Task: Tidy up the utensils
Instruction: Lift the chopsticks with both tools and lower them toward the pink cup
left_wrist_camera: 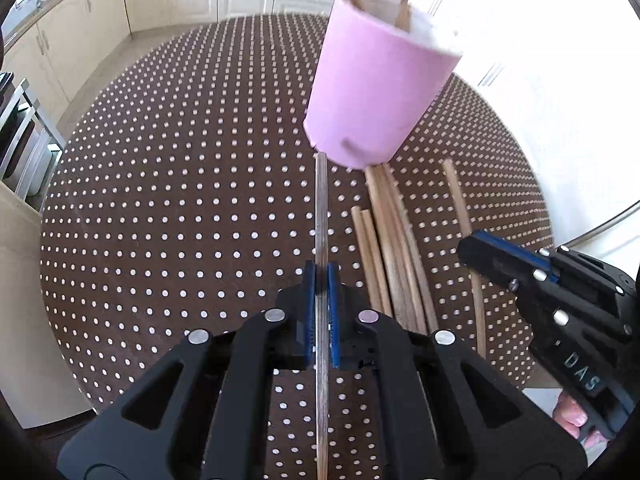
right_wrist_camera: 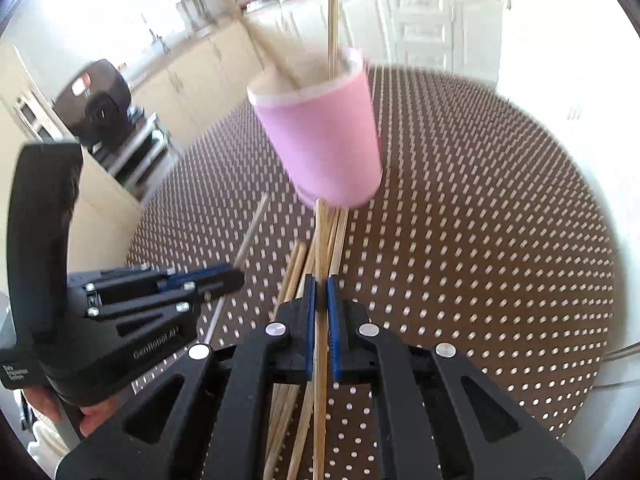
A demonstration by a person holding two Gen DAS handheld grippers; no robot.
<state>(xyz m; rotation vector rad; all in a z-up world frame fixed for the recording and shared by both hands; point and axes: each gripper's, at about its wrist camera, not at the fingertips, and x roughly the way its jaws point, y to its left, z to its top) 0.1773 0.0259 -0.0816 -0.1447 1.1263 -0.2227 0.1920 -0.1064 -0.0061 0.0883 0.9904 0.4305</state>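
Observation:
A pink cup (left_wrist_camera: pixel 376 84) stands on the brown dotted table (left_wrist_camera: pixel 180 200), with two wooden chopsticks leaning in it. My left gripper (left_wrist_camera: pixel 322 276) is shut on a single chopstick (left_wrist_camera: pixel 321 208) that points toward the cup's base. Several loose chopsticks (left_wrist_camera: pixel 396 248) lie on the table to its right. In the right wrist view the pink cup (right_wrist_camera: pixel 324 136) is straight ahead, and my right gripper (right_wrist_camera: pixel 320 288) is shut on one chopstick (right_wrist_camera: pixel 321 236) above the loose pile (right_wrist_camera: pixel 296 268). The left gripper (right_wrist_camera: pixel 230 278) shows at the left, the right gripper (left_wrist_camera: pixel 466 246) at the right of the left view.
Cream kitchen cabinets (left_wrist_camera: pixel 120 12) run behind the round table. A black appliance (right_wrist_camera: pixel 94 100) sits on a metal rack at the left. A hand (right_wrist_camera: pixel 92 412) grips the left tool's handle. The table's edge (left_wrist_camera: pixel 540 184) curves close on the right.

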